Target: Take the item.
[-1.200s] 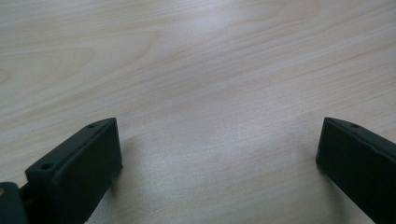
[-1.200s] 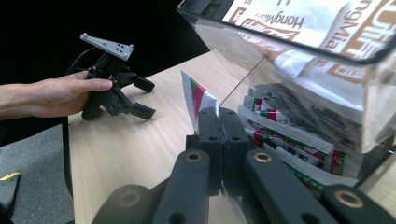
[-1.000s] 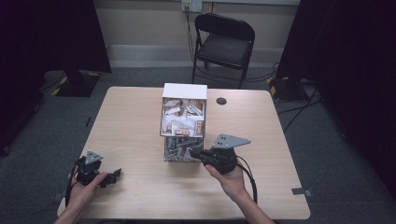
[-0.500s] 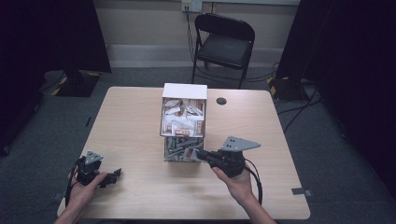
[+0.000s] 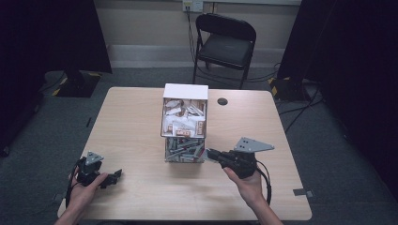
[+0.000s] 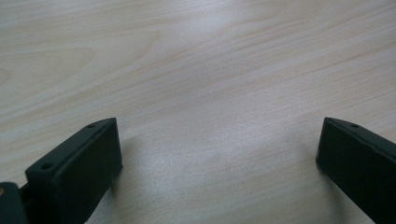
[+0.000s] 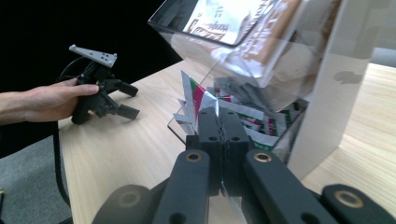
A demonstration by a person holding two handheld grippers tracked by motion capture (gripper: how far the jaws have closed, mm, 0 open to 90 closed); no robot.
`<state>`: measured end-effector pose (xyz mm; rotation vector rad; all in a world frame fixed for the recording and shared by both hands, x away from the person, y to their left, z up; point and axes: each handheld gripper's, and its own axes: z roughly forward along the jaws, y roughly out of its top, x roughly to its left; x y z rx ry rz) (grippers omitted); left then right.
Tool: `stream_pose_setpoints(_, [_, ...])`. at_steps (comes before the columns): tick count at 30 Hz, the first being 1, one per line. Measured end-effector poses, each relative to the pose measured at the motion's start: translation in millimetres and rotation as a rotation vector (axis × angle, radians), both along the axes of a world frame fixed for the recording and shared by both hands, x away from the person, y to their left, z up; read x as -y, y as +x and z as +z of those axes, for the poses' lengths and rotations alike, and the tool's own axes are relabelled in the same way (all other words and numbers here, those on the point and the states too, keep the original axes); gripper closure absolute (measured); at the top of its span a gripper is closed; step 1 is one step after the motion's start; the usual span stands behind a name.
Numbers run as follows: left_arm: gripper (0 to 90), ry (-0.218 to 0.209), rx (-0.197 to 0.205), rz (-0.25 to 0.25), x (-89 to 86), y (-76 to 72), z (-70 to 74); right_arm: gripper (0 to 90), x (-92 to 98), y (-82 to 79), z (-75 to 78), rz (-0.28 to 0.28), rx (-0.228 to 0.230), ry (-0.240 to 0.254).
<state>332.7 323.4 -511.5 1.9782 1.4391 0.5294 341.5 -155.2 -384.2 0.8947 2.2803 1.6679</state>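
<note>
- Finds the right gripper (image 5: 210,153) drawn back toward the person's right over the last second. Places it at the mouth of the lower bin (image 5: 184,151) then, and just off the bin's front corner now.
- Finds its jaws pressed together in the right gripper view, with a thin silvery edge pinched between them. Judges this to be a sachet (image 7: 216,103) taken from the bin, though too little of it shows to be certain.
- Places that sachet at the jaw tips, low over the table (image 5: 131,122), just in front of the rack (image 5: 184,91). Notes more sachets heaped in the bin behind it.
- Reads the retreat as an extraction under way: grip made, pull begun, sachet not yet well clear of the heap.
- Finds the left gripper (image 5: 114,175) unmoved at the near left corner, resting low on the table, well apart from the rack. Confirms jaws wide apart with bare wood between them in the left gripper view.
- Flags one risk: thin foil held by the edge only, so liable to slip or drag a neighbouring sachet out with it.
</note>
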Motion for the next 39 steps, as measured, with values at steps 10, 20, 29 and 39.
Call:
stream_pose_setpoints(10, [0.0,0.000,0.000,0.000,0.0,0.0,0.0,89.5,18.8,0.3,4.7,-0.043,0.006,0.010])
stream_pose_setpoints(20, [0.0,0.000,0.000,0.000,0.0,0.0,0.0,89.4,41.0,5.0,7.5,-0.104,0.015,0.018])
stream_pose_setpoints(29, [0.0,0.000,-0.001,-0.001,0.0,0.0,0.1,89.4,56.9,14.4,3.8,-0.158,-0.005,0.010])
stream_pose_setpoints(39, [0.0,0.000,0.000,0.000,0.1,0.0,0.0,89.3,66.0,34.7,-5.6,-0.212,-0.039,-0.025])
